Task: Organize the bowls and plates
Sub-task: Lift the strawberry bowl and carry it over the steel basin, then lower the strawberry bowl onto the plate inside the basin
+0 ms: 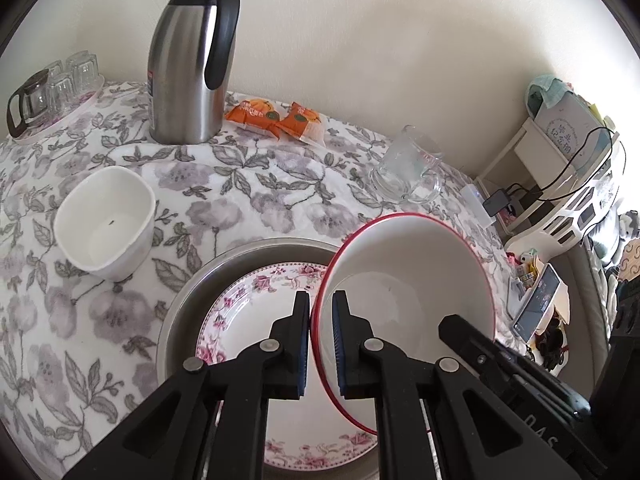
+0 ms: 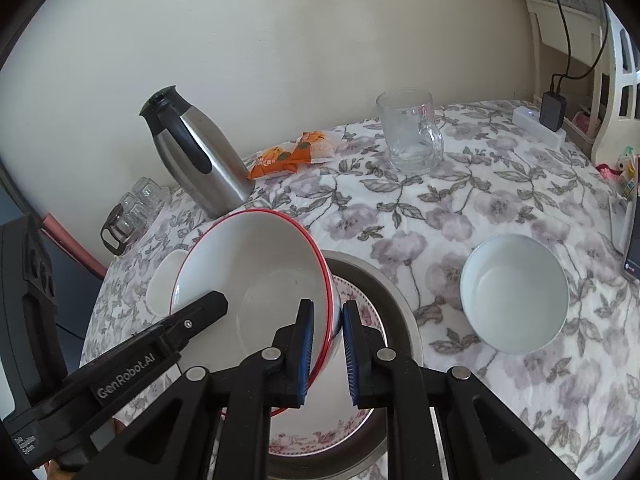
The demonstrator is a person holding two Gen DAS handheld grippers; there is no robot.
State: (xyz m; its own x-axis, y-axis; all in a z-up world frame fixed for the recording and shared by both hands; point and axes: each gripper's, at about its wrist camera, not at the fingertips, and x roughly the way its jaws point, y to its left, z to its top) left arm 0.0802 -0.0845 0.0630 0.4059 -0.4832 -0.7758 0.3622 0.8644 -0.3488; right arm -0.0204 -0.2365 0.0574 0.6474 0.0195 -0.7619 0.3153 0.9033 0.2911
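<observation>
With both my left gripper [image 1: 321, 344] and right gripper [image 2: 327, 354] clamped on opposite sides of the red-rimmed bowl [image 1: 408, 292], it hangs tilted directly above the flowered plate [image 1: 256, 320] in the metal pan [image 1: 188, 300]

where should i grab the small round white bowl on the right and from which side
Take the round white bowl by its rim, one finger inside and one outside, coming down from above on its near edge. It sits upright and open on the cloth, apart from the metal tray, so the thin rim is the only part narrow enough to pinch.
</observation>
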